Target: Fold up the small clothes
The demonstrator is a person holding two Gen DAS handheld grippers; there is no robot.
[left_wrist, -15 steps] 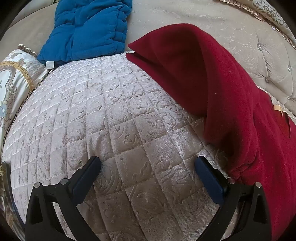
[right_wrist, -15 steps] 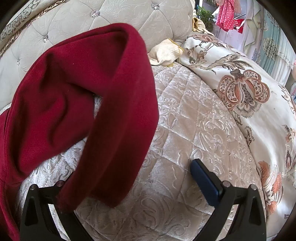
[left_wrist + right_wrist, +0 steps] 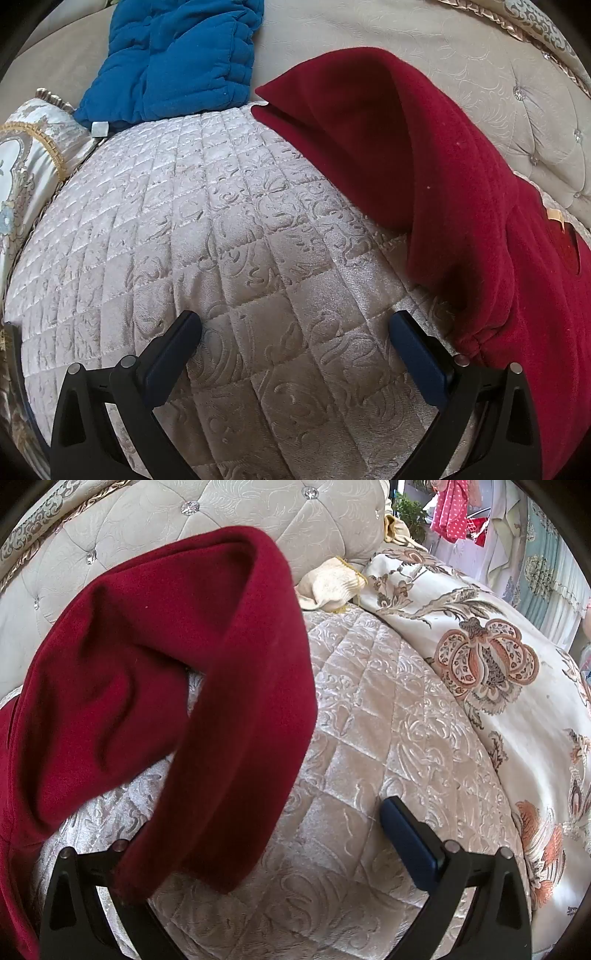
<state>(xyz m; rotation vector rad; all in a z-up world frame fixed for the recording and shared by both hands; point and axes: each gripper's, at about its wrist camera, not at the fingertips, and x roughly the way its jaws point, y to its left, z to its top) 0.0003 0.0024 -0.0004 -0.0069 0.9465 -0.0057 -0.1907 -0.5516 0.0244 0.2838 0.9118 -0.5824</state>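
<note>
quilt (image 3: 236, 236) right up close under the left hand-held gripper (image 3: 295, 332), jaws spread wide, nothing between them. right hand-held gripper (image 3: 258, 834) also spread, red garment (image 3: 155, 657) draped over its left finger, not pinched. the garment arches up from the quilt. farther back, blue garment (image 3: 177, 59) by the headboard (image 3: 480, 92), cream glove (image 3: 328, 587), floral duvet (image 3: 480, 657).

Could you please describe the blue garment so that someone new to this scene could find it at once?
Start from the quilted cushion ahead of the left gripper. Follow it to its far edge, where the blue garment lies crumpled beside the red garment. It is the only blue cloth, padded and stitched, with a small grey tag at its near corner.
</note>
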